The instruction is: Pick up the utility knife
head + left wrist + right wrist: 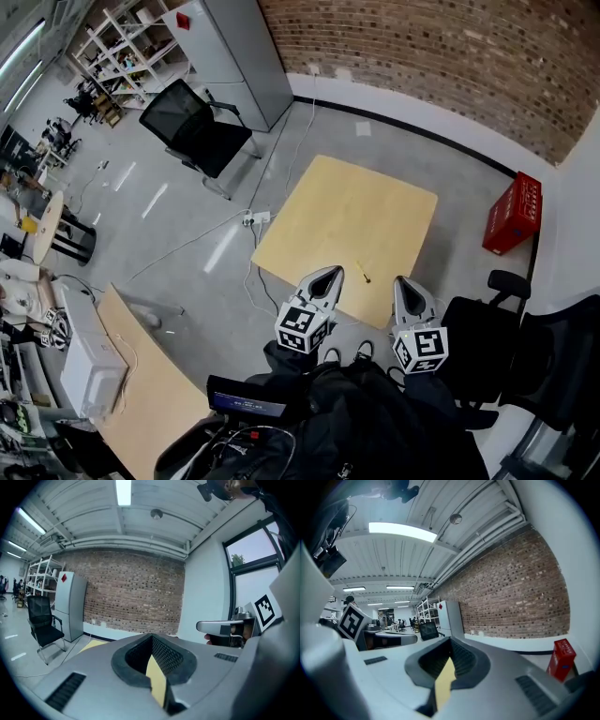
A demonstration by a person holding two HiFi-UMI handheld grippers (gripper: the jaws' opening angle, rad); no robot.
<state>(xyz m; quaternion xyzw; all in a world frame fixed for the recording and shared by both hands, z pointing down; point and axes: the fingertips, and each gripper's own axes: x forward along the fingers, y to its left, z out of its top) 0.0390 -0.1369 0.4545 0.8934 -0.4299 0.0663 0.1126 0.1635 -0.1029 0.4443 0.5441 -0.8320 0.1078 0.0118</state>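
A small yellow utility knife (363, 273) lies near the front edge of the light wooden table (347, 216). My left gripper (328, 275) hangs over the table's near edge, just left of the knife. My right gripper (404, 283) is just right of it. Both are apart from the knife and hold nothing. In the left gripper view the jaws (157, 686) stand together, with only a thin strip of tabletop showing between them. The right gripper view shows the same for its jaws (440, 691). Neither gripper view shows the knife.
A red crate (513, 213) stands on the floor right of the table. A power strip (256, 218) with cables lies at the table's left corner. A black office chair (192, 122) and grey cabinet (239, 56) stand beyond. Black chairs (525, 347) crowd my right side.
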